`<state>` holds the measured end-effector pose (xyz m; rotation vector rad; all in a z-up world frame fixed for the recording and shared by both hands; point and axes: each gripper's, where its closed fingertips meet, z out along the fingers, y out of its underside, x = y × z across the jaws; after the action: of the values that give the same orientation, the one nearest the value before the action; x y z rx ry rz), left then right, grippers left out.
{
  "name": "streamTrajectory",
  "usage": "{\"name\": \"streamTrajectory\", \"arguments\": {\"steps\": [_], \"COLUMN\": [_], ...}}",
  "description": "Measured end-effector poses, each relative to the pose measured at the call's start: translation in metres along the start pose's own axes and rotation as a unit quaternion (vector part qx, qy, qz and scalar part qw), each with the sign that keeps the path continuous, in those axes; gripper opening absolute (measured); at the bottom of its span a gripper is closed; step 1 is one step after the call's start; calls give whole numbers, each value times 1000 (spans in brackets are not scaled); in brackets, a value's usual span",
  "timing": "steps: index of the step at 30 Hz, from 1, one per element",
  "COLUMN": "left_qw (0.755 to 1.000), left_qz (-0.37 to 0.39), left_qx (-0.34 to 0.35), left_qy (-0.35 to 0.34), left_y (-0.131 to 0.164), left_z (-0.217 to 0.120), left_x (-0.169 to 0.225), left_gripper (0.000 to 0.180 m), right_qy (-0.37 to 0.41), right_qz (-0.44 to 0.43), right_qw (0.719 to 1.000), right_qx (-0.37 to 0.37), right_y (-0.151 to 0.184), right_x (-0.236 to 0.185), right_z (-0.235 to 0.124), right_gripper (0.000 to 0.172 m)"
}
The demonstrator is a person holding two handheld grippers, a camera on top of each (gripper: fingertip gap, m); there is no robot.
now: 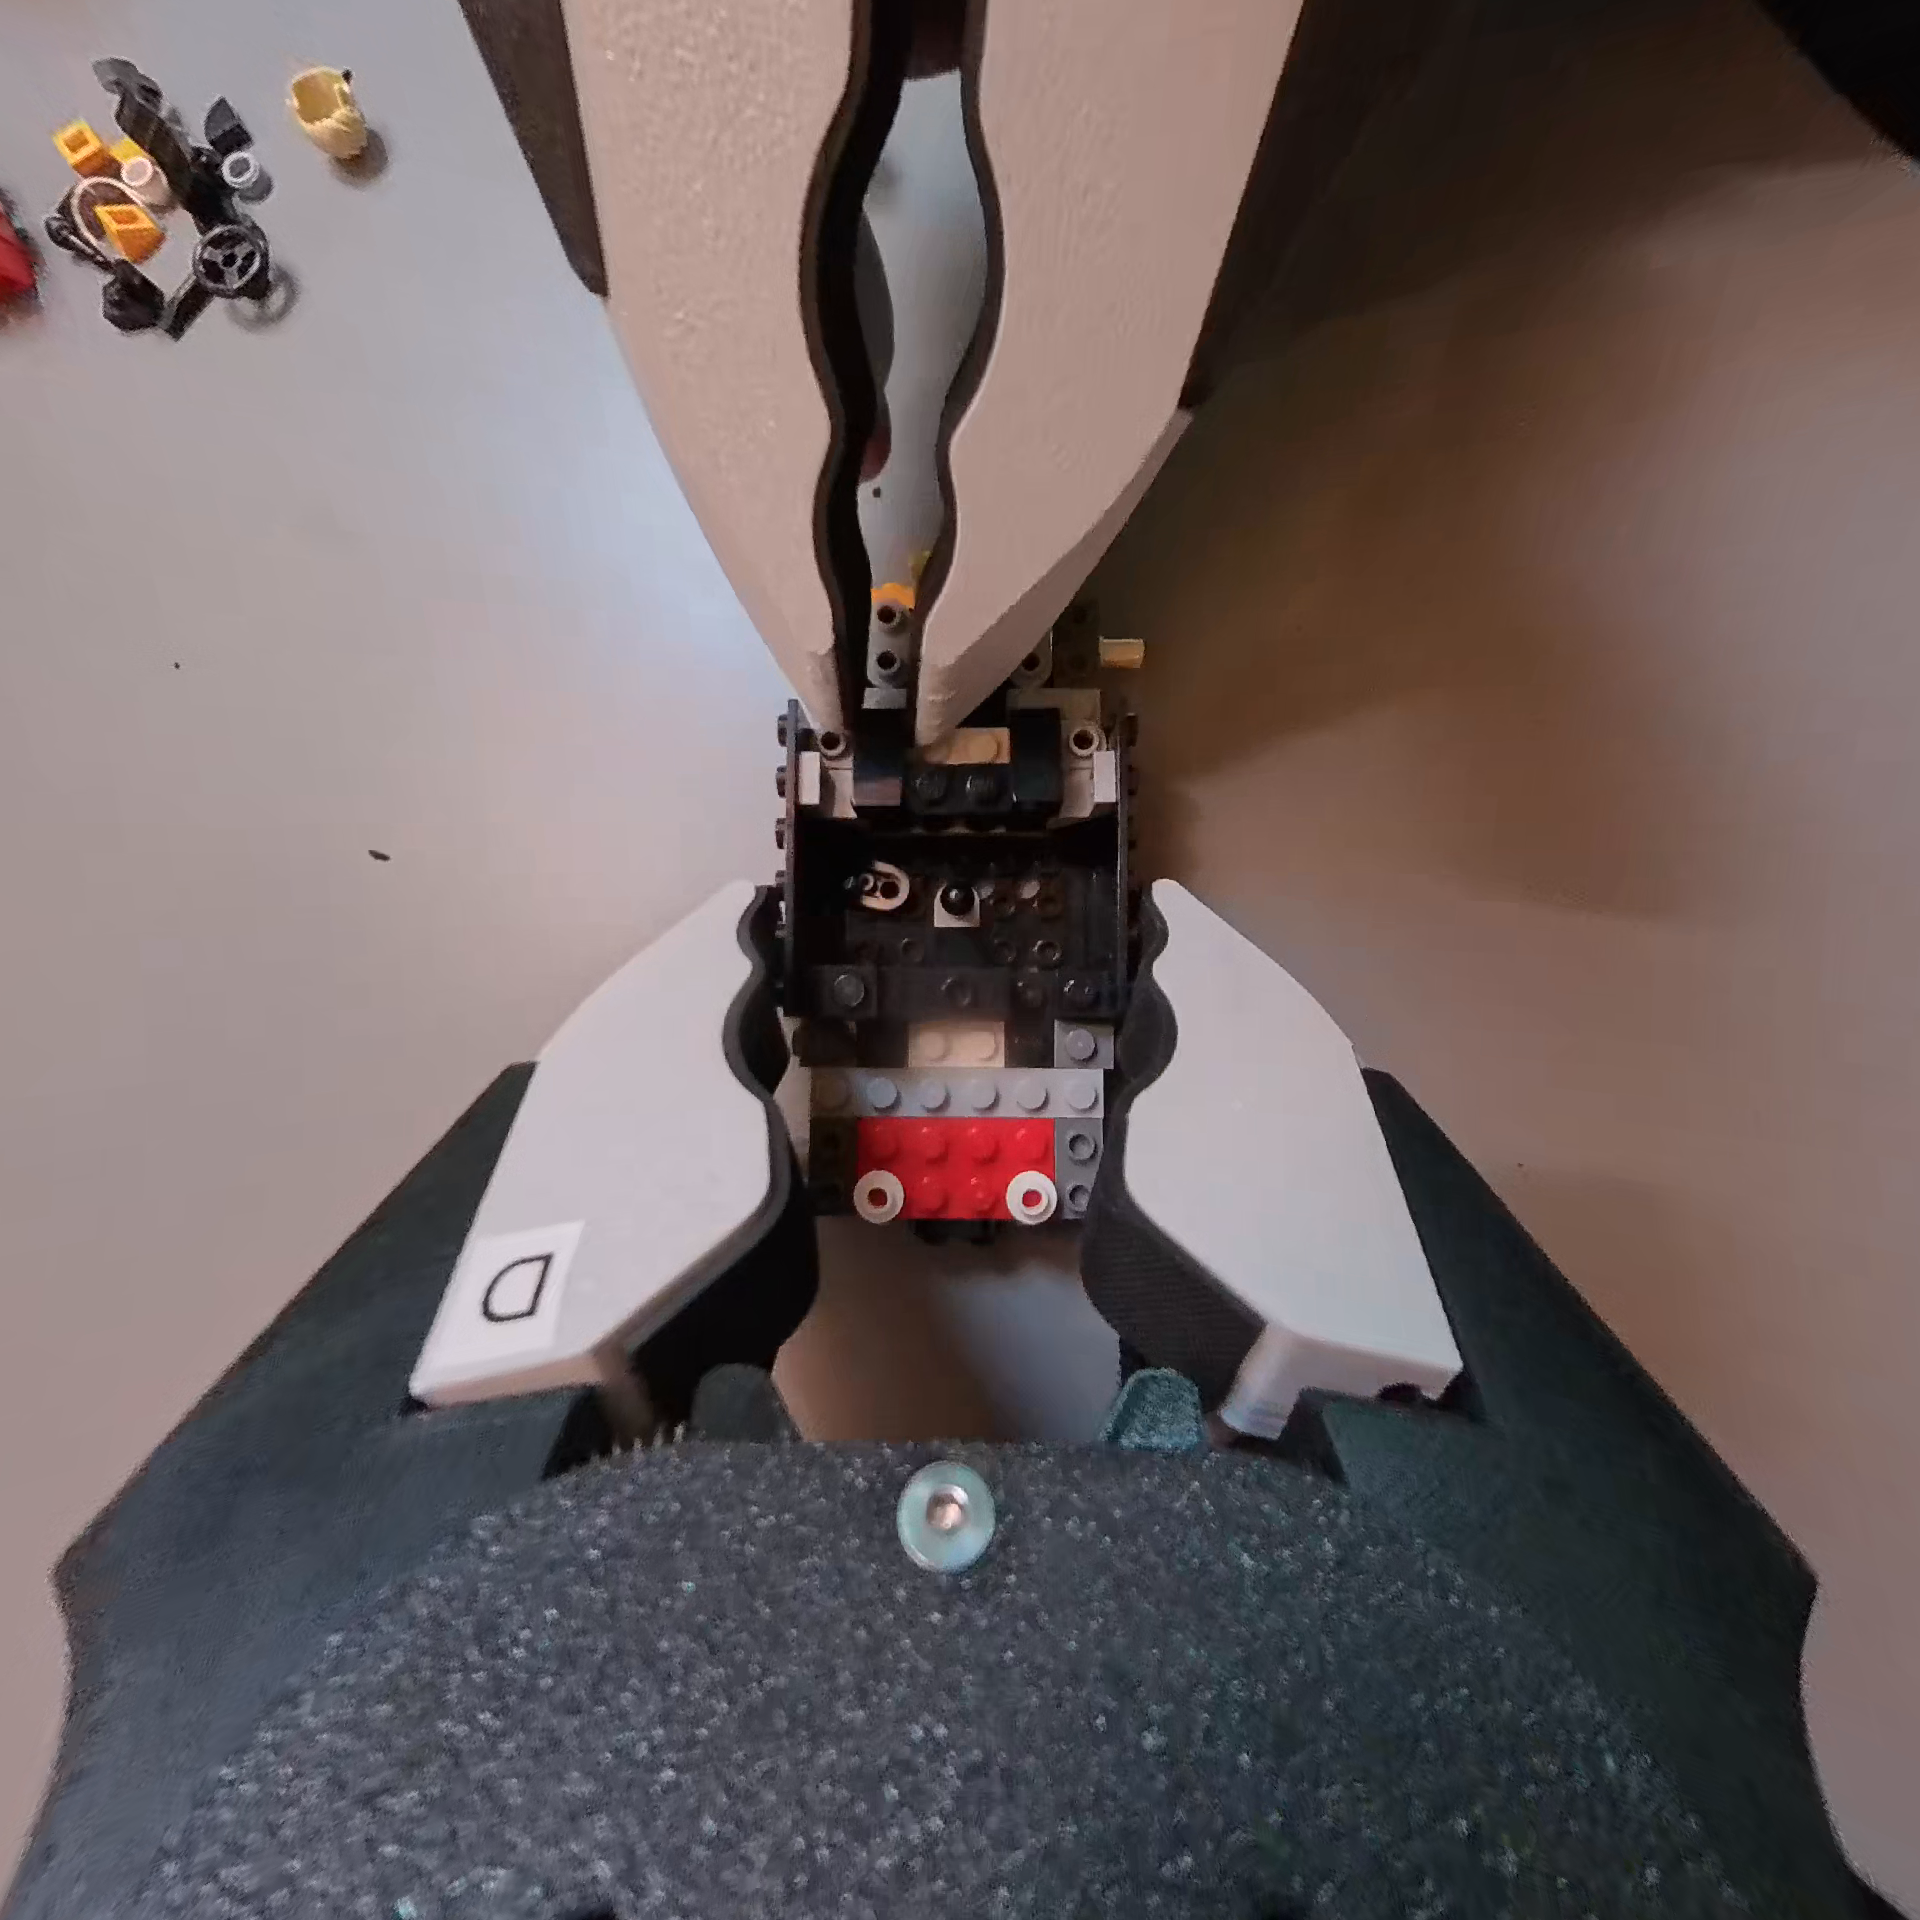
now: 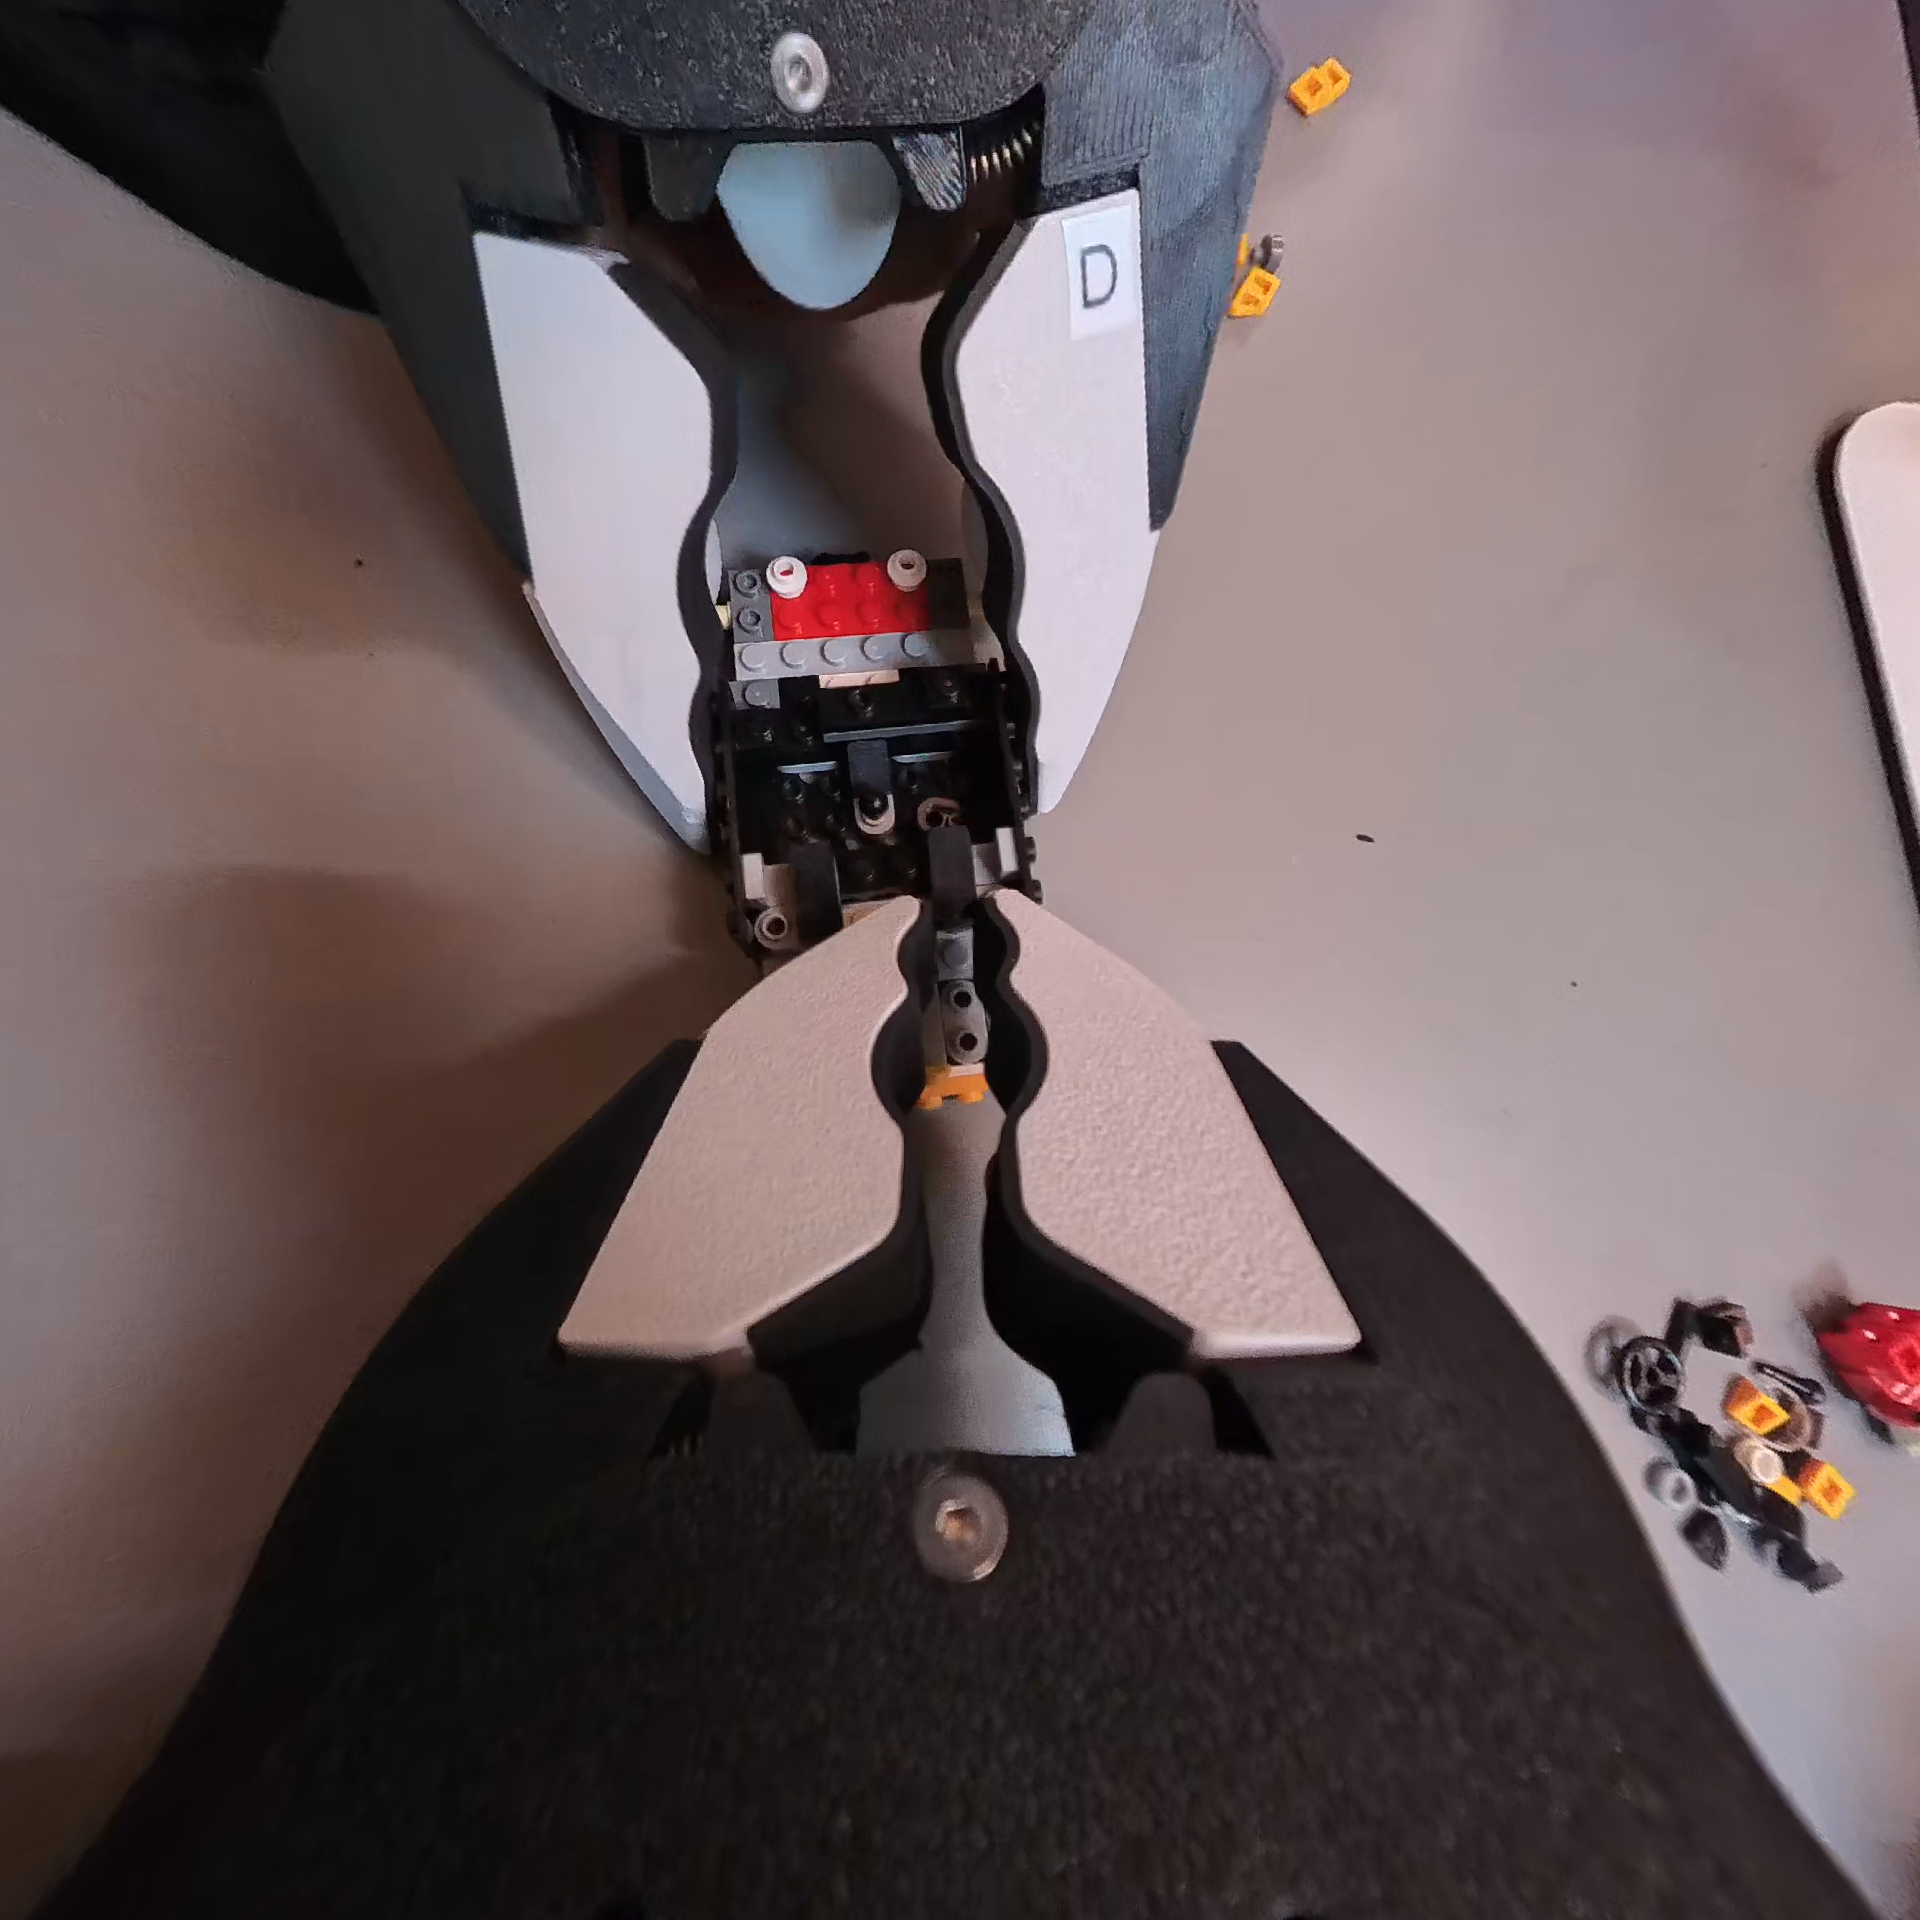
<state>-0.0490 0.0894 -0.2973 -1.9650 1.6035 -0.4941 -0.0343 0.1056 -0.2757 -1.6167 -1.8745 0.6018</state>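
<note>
- Black padded gripper bodies fill the near part of both views.
- Brick model (image 1: 951,935): mostly black, a red plate (image 1: 951,1164) and grey strip at one end, lying on the table between the two grippers.
- Left gripper (image 1: 951,971) is wide open around the model's sides; whether its pads press, I cannot tell.
- Right gripper (image 2: 961,997) is clenched on a thin grey strip (image 2: 961,1013) at the model's other end.
- Pale grey table (image 1: 312,727); loose small parts (image 1: 156,197) far left.

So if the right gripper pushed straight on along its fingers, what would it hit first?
Probably the black brick model it already grips by a narrow grey part; beyond it, the left gripper facing it. Depth is unclear.
</note>
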Motion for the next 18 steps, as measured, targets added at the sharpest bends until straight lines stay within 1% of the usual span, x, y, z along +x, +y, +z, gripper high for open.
{"name": "streamTrajectory", "arguments": {"steps": [1,2,3,4,5,7,9,11,13,14,15,16,18], "left_qw": [1000,1000,1000,1000,1000,1000,999,999,999,998,996,995,989], "left_qz": [1,-5,-9,0,6,-9,-24,-25,-18,-19,-25,-33,-53], "left_qx": [-3,1,6,3,0,6,25,37,45,61,80,99,139], "left_qy": [3,9,17,16,11,9,13,7,-4,-1,4,7,10], "left_y": [0,-1,-4,-5,-5,-2,-1,-3,-7,-11,-16,-20,-28], "left_z": [0,2,4,5,4,2,0,1,1,-1,-5,-9,-19], "left_x": [0,1,2,3,1,-3,-5,-8,-13,-13,-12,-12,-15], "left_gripper": [63,63,63,63,63,63,63,62,67,72,72,72,66], "right_qy": [4,-6,-16,8,30,13,-3,-29,-72,-91,-104,-112,-119], "right_qz": [-5,0,7,-14,-25,42,84,140,198,222,239,252,261], "right_qw": [1000,998,996,998,999,998,991,976,949,933,920,909,900], "right_qx": [3,55,87,55,26,54,106,162,234,267,294,312,329], "right_y": [-2,-20,-36,-33,-23,-12,-15,-23,-36,-42,-46,-49,-52], "right_x": [0,-4,-7,-2,4,9,8,9,9,9,10,11,11], "right_z": [-1,-5,-11,-10,-10,-17,-31,-44,-58,-65,-71,-76,-80], "right_gripper": [7,6,6,6,7,7,7,7,7,7,7,7,7]}}
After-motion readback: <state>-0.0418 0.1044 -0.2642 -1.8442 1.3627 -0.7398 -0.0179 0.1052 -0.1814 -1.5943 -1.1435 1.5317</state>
